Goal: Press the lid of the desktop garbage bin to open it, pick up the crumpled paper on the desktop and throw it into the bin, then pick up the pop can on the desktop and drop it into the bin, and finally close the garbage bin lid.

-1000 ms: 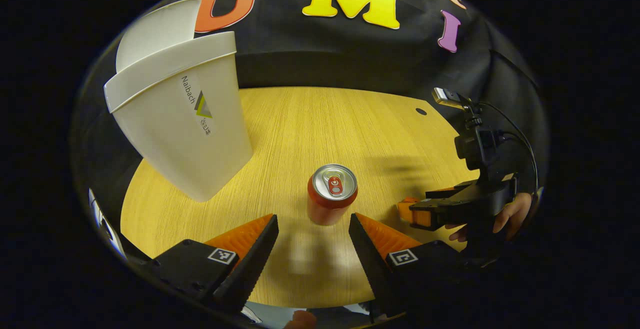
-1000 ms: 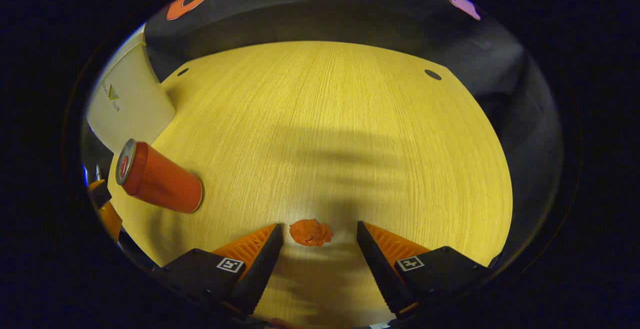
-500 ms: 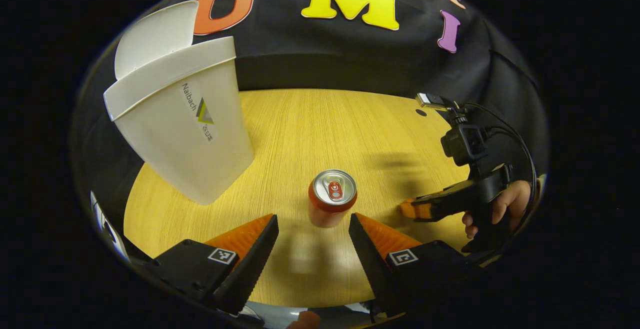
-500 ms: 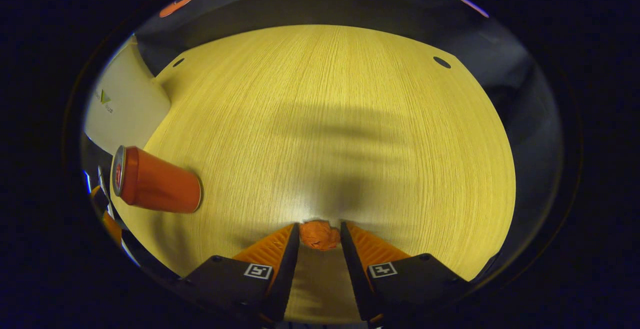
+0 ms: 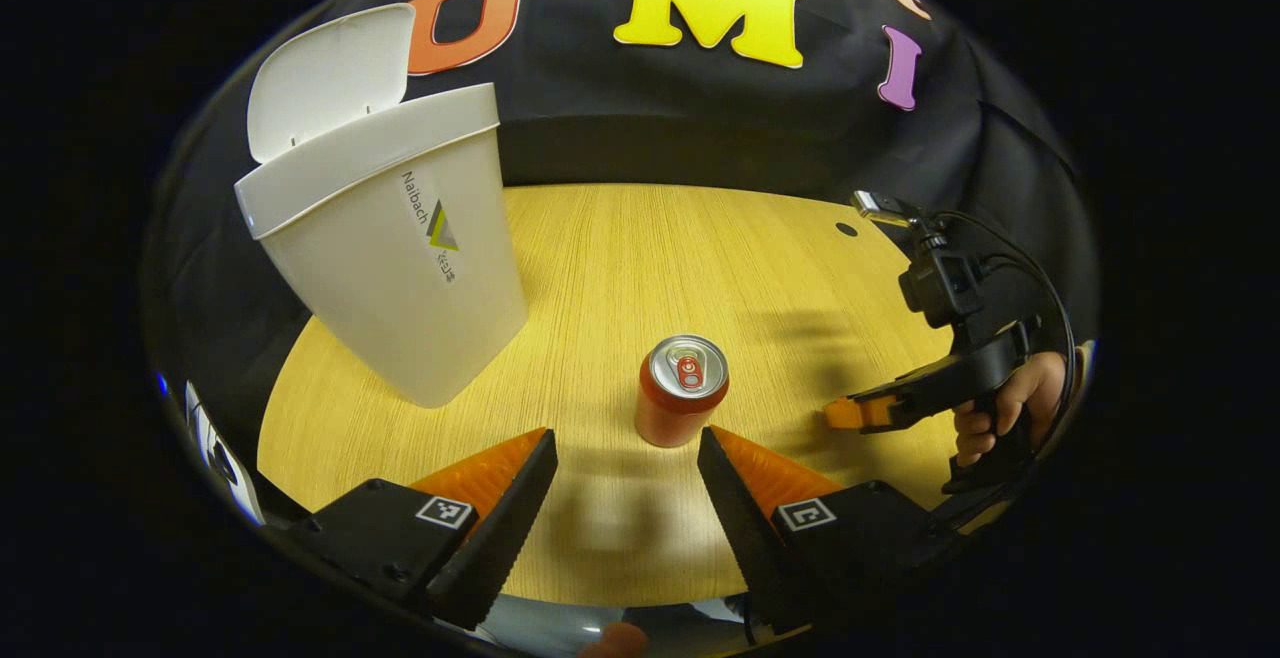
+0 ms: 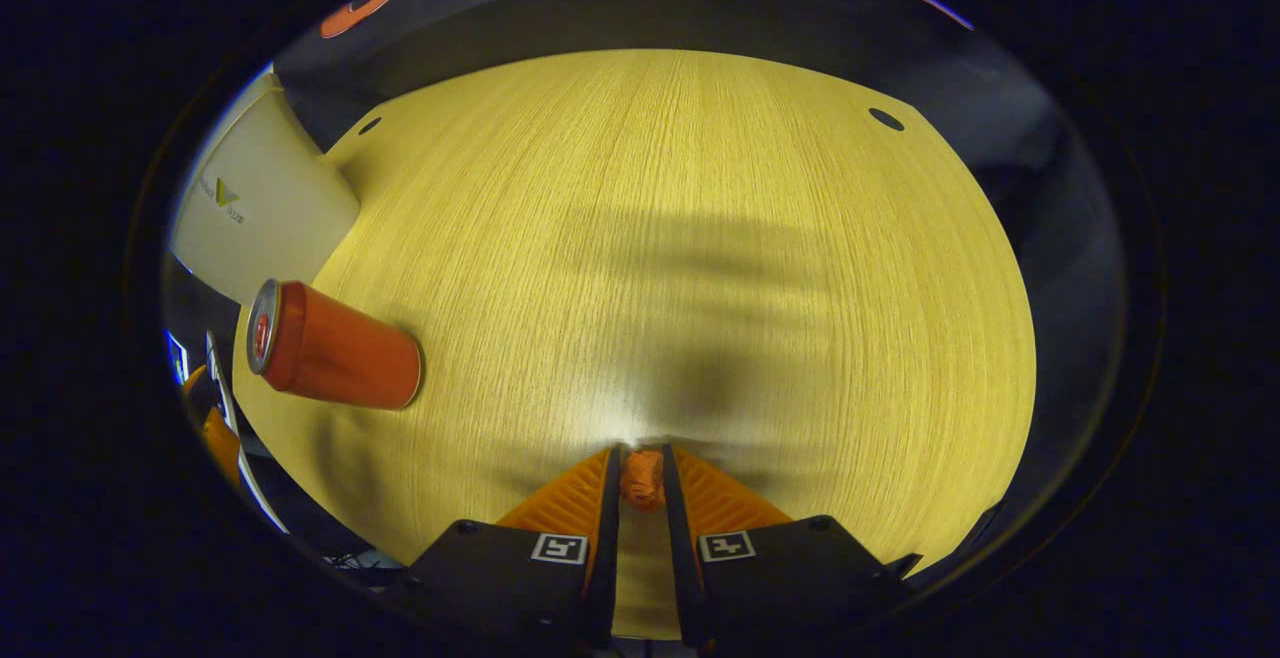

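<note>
Right gripper (image 6: 640,468): we see its two fingers drawn in close, both pressing the crumpled paper (image 6: 641,476), which sits squeezed between them just at the table (image 6: 700,238); whether the paper is touching the wood or just clear of it we cannot tell. In the left gripper view that same gripper (image 5: 850,413) shows off to the right, low over the table, with a hand (image 5: 1000,403) round its grip and a small camera (image 5: 935,283) on a mast above it. Left gripper (image 5: 625,463): fingers spread wide, nothing between them. The can (image 5: 683,390) stands upright on the table just beyond its fingertips, a little toward the right finger and apart from both. In the right gripper view the can (image 6: 335,346) shows at the far left. The bin (image 5: 390,248) stands farther back on the left, well apart from the can, its lid (image 5: 325,73) tipped up and open. The table is light wood, with a small dark hole (image 5: 846,229) near its far edge.
</note>
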